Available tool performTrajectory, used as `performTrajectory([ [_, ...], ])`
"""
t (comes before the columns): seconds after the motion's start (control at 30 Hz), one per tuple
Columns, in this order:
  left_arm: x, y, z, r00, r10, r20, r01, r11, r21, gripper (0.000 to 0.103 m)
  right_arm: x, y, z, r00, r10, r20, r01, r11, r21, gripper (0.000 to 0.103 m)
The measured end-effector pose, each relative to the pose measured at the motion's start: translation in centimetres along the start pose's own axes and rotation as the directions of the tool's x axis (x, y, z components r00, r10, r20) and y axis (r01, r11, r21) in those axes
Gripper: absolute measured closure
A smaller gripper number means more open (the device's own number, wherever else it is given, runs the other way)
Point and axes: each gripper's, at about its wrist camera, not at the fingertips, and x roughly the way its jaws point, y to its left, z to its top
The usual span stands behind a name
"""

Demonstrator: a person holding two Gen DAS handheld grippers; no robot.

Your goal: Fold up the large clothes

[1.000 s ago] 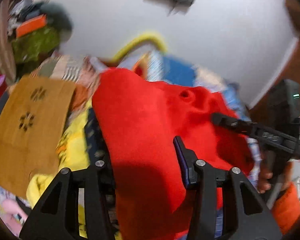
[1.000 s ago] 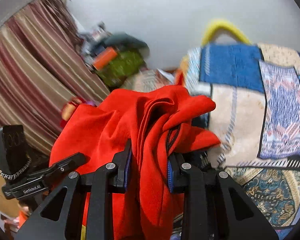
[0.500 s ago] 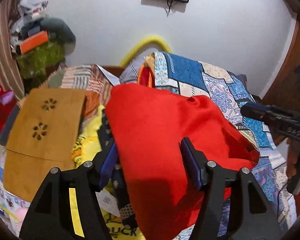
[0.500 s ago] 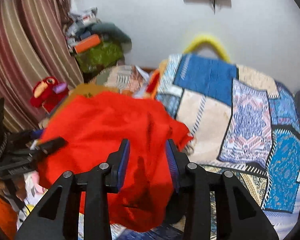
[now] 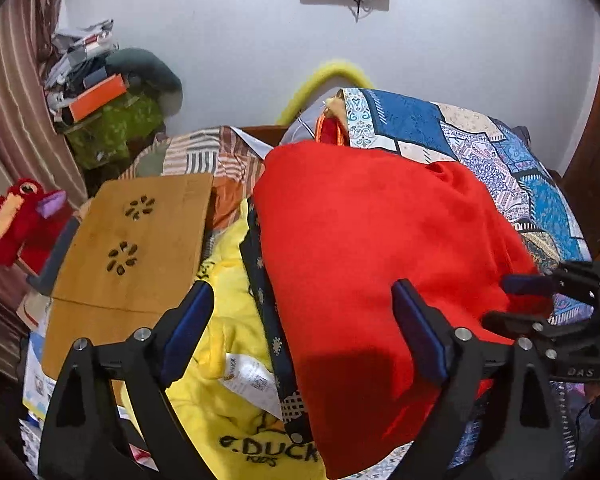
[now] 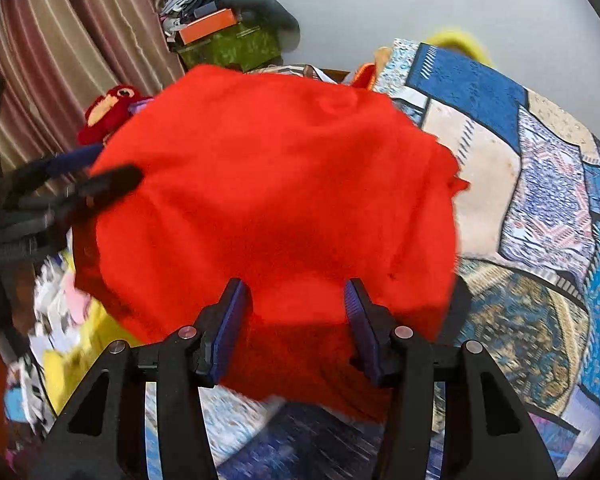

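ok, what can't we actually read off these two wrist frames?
- Left wrist: the red garment covers the stack under it; only edges of the yellow garment and dark patterned fabric show.
- Right wrist: the left hand-held gripper is motion-blurred.
- Both views: the garment's type and its near hem are unclear, behind the fingers.

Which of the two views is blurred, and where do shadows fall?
Left wrist: sharp, with fisheye bending at the edges; a shadow crosses the red garment near the jaws. Right wrist: motion blur smears the lower left clutter and the left gripper; a shadow darkens the cloth's near edge.
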Motion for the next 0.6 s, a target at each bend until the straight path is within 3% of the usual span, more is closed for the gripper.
performTrajectory([
  [0.13,-0.3,0.0,0.3,1.000,0.002,-0.019,-0.003,0.999,-0.036,0.012,-1.8,-2.1,-1.3,0.998,-0.046,-0.032,0.047,0.998,0.032,0.055],
  [0.3,-3.3,-1.1,-0.1,1.000,-0.012,-0.010,0.012,0.998,-0.068,0.014,-5.7,-2.7,-1.8,0.997,-0.066,0.033,0.063,0.994,0.089,0.055],
  [0.5,-11.9,-4.1,-1.7,0.994,-0.044,0.098,0.046,0.999,-0.020,0.014,-12.9,-0.3,-2.0,0.978,-0.077,0.192,0.063,0.995,0.079,0.055],
  [0.6,-16.8,-5.5,-2.4,0.983,-0.055,0.174,0.056,0.998,-0.002,0.014,-17.9,2.0,-2.7,0.948,-0.079,0.307,0.066,0.997,0.051,0.055],
])
